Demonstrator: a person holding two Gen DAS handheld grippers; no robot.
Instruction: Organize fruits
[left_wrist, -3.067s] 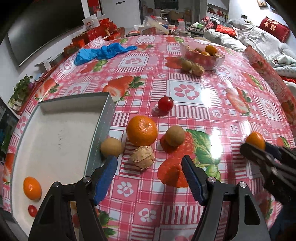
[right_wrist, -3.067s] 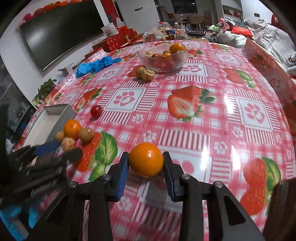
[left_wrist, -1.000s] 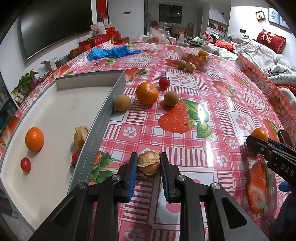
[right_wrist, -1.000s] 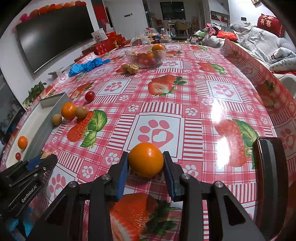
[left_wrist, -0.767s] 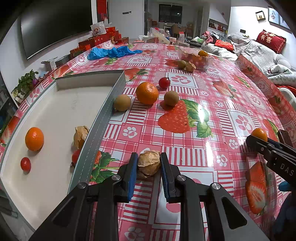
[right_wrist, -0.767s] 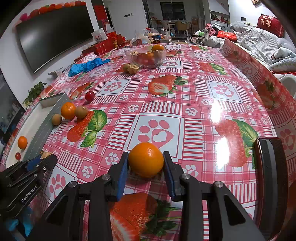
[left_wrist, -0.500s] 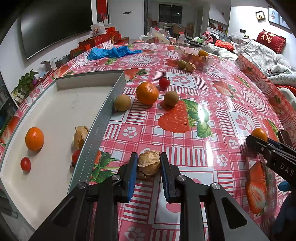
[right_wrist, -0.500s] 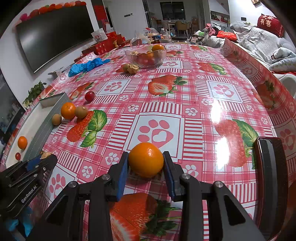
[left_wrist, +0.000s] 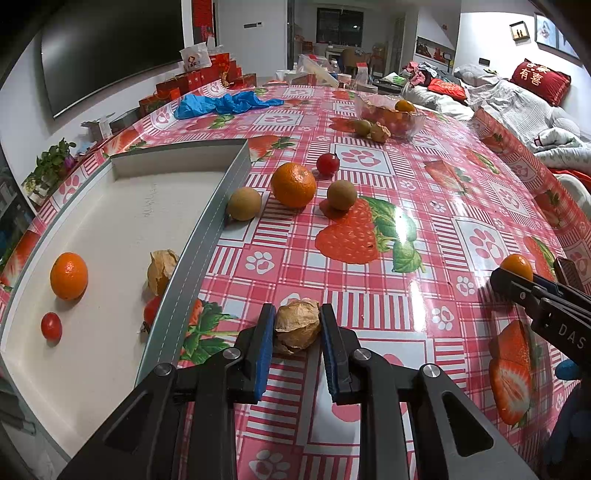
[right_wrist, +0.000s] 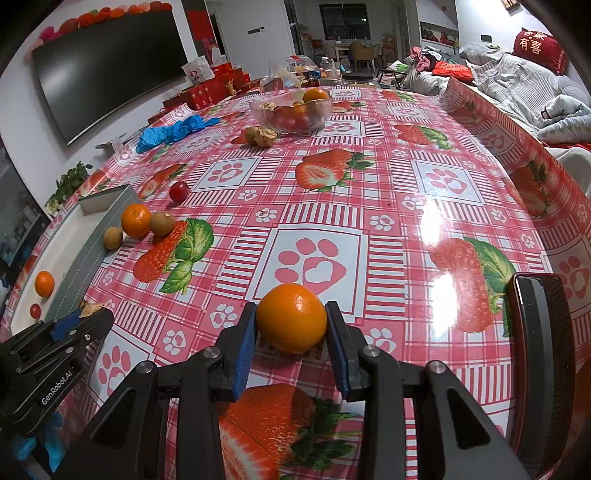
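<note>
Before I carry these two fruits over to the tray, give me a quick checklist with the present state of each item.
1. Left gripper shut on the husked fruit: ok, both pads touch it.
2. Right gripper shut on the orange: ok, held between both pads.
3. Free floor in the tray: ok, bare white floor beyond the tray orange, tray tomato and tray husked fruit.
4. Tray wall lies between the left gripper and the tray floor: not ok for a flat slide, needs a lift.
5. Held fruits off the tablecloth: cannot tell.
</note>
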